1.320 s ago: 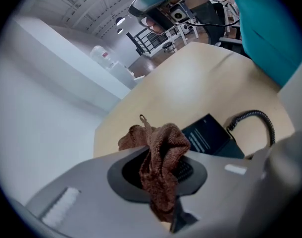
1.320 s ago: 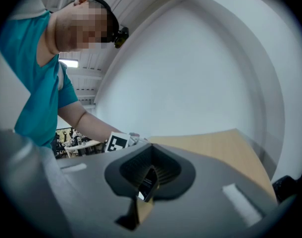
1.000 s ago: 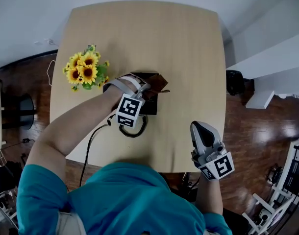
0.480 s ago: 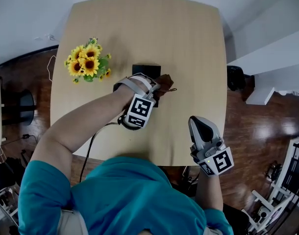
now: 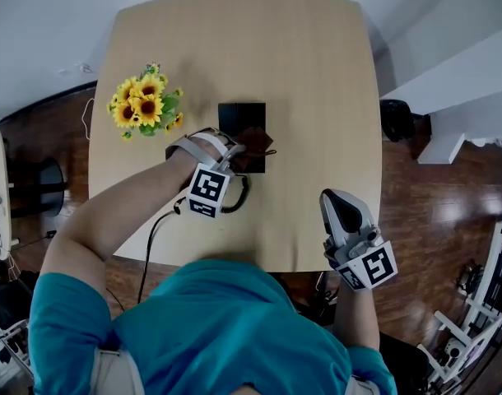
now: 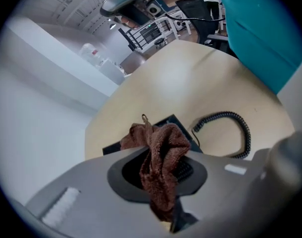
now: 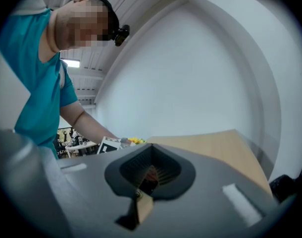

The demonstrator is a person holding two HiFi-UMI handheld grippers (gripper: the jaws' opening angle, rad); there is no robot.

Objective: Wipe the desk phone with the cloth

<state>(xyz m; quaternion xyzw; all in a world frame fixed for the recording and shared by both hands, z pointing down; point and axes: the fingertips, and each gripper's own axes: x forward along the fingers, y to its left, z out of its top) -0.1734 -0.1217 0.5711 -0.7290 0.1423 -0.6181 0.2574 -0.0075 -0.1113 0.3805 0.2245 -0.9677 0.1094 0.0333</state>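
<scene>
Clamped tight on the brown cloth (image 6: 158,152), our left gripper (image 6: 163,202) has the rag bunched up out of its closed jaws, and in the head view the bundle sits on the near end of the black desk phone (image 5: 241,118). That phone lies near the middle of the pale wooden table (image 5: 309,72), its far half uncovered. Its coiled cord (image 6: 235,128) loops on the tabletop at about 6 o'clock from it, partly under our left wrist. A bunch of sunflowers (image 5: 144,109) stands at roughly 9 o'clock from the phone, near but not touching. Our right gripper (image 7: 141,197) has its jaws pressed together with nothing between them, and it hangs over the table's near edge at about 5 o'clock, well apart from the phone. Compared with half a second ago, the cloth has slid from the phone's right near corner toward 9 o'clock, while our right gripper has barely shifted.
</scene>
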